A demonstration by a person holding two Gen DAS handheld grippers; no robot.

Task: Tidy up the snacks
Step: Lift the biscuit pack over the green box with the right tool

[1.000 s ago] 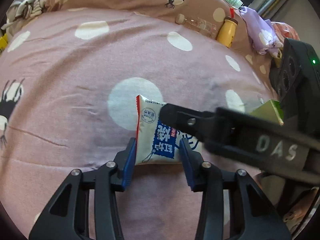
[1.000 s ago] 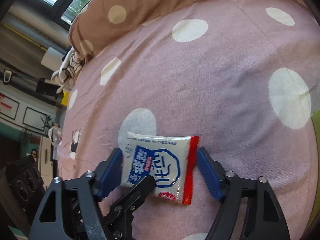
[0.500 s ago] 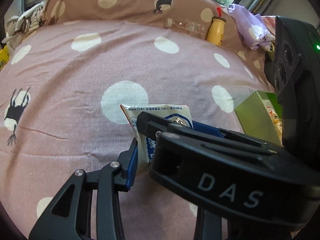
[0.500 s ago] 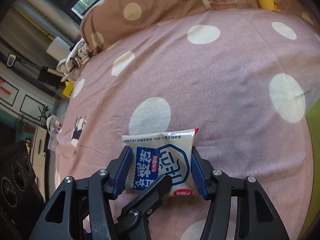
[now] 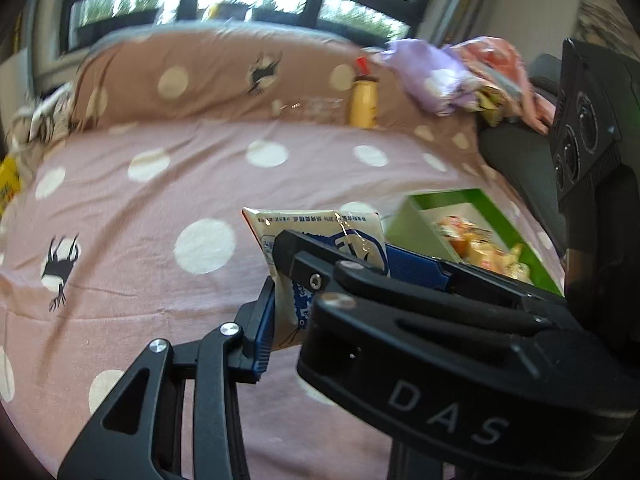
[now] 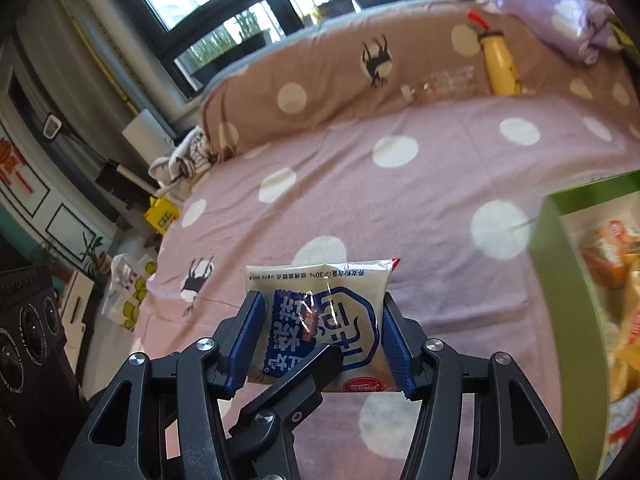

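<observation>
Left wrist view: the left tongs (image 5: pixel 320 312) pinch a white and blue snack packet (image 5: pixel 316 236) by its narrow sides; one blue pad (image 5: pixel 265 320) presses its left edge, while the other is hidden behind the right tongs, which cross in front. The packet hangs clear of the pink dotted bed (image 5: pixel 160 208). Just right of it stands an open green box (image 5: pixel 476 200) with orange snacks (image 5: pixel 476 240) inside. A yellow bottle (image 5: pixel 363 106) leans at the brown pillow (image 5: pixel 216 80).

Right wrist view: the right tongs (image 6: pixel 322 336) clamp the same packet across its width, both blue pads (image 6: pixel 250 332) pressed on its edges. A finger of the left tongs lies over the packet's lower front. The box sits at the right edge.
</observation>
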